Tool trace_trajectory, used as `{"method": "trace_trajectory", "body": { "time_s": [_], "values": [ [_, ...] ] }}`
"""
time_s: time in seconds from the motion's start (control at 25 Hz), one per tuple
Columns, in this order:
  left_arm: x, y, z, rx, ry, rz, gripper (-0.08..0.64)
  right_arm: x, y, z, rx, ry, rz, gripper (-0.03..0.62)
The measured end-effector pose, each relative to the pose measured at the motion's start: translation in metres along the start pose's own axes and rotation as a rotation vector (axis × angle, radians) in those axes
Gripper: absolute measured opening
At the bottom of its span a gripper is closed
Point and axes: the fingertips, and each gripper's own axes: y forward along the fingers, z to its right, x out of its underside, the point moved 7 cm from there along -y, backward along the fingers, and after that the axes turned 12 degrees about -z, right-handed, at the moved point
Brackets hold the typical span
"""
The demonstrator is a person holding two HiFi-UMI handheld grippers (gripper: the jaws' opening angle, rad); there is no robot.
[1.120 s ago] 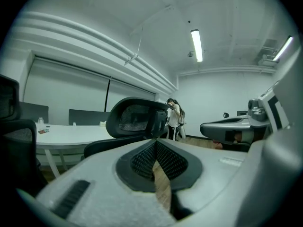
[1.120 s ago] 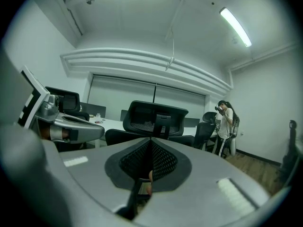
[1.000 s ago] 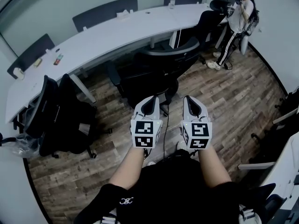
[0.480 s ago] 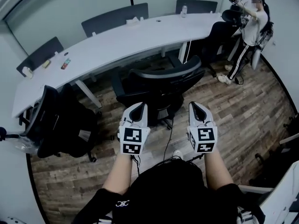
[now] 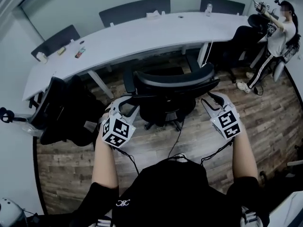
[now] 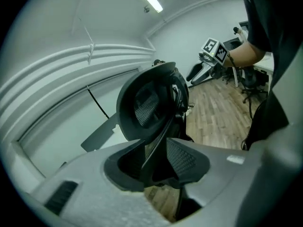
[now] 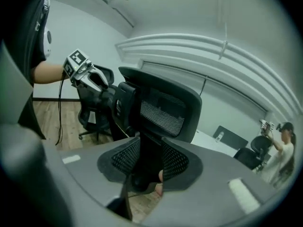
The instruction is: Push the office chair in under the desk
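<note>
The black mesh office chair stands with its back to me, a little out from the long white desk. My left gripper is at the left edge of the backrest and my right gripper at its right edge. In the left gripper view the backrest's rim runs between the jaws of the left gripper, which are opening. In the right gripper view the rim likewise stands between the opening jaws of the right gripper. I see neither gripper pressing on the rim.
A second black chair stands at the left by the desk's end. A person with grippers stands at the far right beside another chair. Grey chairs line the desk's far side. A bottle and small items lie on the desk. Cables hang from my grippers.
Both grippers have moved forward and apart, from side by side in front of me to the two sides of the chair's backrest. The chair looms nearer.
</note>
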Motion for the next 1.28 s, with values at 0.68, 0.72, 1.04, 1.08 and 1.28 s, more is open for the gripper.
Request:
{"method": "trace_trajectory", "body": {
  "time_s": [0.68,0.72,1.04,1.08,1.28],
  "values": [
    [-0.019,0.070,0.011,0.026,0.008,-0.198,0.202,0.026,0.074,0.083,-0.110,-0.449,-0.169,0.199],
    [-0.020,0.073,0.011,0.018,0.012,-0.204,0.200,0.026,0.076,0.083,-0.123,-0.471,-0.169,0.194],
    [-0.024,0.080,0.010,0.015,-0.003,-0.197,0.172,0.028,0.080,0.089,-0.191,-0.540,-0.145,0.160],
    [-0.024,0.080,0.010,0.011,-0.004,-0.192,0.172,0.028,0.080,0.091,-0.197,-0.532,-0.138,0.160],
    [-0.022,0.081,0.010,0.003,-0.014,-0.176,0.173,0.028,0.084,0.094,-0.208,-0.497,-0.127,0.164]
  ]
}}
